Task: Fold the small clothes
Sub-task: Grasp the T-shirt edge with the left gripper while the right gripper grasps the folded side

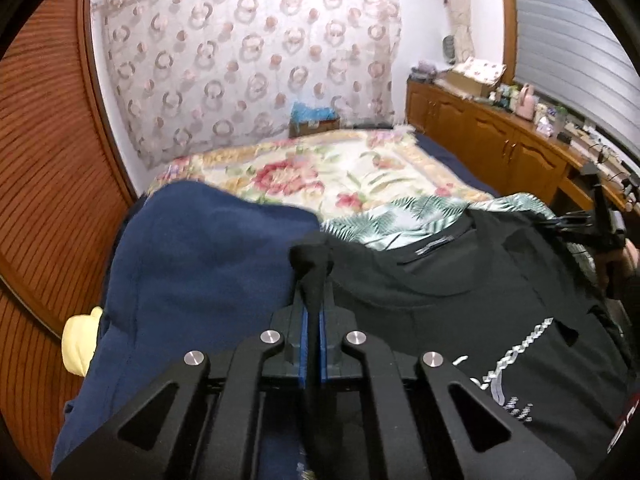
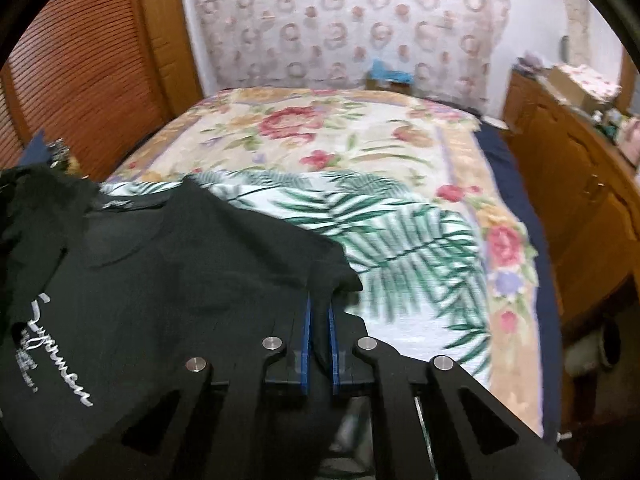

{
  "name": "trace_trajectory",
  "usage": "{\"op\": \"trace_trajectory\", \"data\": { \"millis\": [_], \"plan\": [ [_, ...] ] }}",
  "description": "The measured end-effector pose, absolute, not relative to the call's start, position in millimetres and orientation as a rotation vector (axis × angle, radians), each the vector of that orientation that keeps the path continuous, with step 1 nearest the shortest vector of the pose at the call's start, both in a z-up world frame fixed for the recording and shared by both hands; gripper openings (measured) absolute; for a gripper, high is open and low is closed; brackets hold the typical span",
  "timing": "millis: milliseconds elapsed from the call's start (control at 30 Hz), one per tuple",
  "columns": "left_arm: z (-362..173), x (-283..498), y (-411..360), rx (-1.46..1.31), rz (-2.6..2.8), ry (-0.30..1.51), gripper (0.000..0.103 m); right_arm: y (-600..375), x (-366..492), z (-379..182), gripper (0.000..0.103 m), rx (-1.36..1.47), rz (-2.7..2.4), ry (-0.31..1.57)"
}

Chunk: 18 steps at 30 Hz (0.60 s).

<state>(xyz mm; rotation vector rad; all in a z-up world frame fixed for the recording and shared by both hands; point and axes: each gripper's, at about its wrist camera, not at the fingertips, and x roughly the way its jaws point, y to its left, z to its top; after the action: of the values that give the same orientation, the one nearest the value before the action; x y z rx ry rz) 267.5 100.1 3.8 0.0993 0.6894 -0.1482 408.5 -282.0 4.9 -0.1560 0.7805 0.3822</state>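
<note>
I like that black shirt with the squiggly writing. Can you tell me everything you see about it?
The black T-shirt looks like soft, matte knit cloth. It has a round neckline with a small label inside and white cursive writing on the front. It is spread out, held up at both shoulders: the left gripper and right gripper are each pinched shut on a bunched edge. Behind it lies a palm-leaf cloth on the flowered bed.

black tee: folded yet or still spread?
Spread, not folded. The black T-shirt shows its collar and chest print, its two sides pinched by the left gripper and right gripper.
</note>
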Motion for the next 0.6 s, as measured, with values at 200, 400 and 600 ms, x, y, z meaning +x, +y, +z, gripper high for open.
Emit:
{"op": "trace_trajectory", "data": {
  "millis": [200, 400, 600],
  "plan": [
    [29.0, 218.4, 82.3, 0.090, -0.205, 0.600, 0.005, -284.2, 371.6, 29.6, 0.007, -0.111, 0.431, 0.690],
    [43.0, 162.1, 83.1, 0.058, -0.227, 0.540, 0.005, -301.6, 307.1, 47.9, 0.007, -0.074, 0.452, 0.597],
    [38.8, 108.6, 96.0, 0.007, -0.223, 0.515, 0.005, -318.9, 235.6, 46.3, 0.007, -0.053, 0.475, 0.550]
  ]
}}
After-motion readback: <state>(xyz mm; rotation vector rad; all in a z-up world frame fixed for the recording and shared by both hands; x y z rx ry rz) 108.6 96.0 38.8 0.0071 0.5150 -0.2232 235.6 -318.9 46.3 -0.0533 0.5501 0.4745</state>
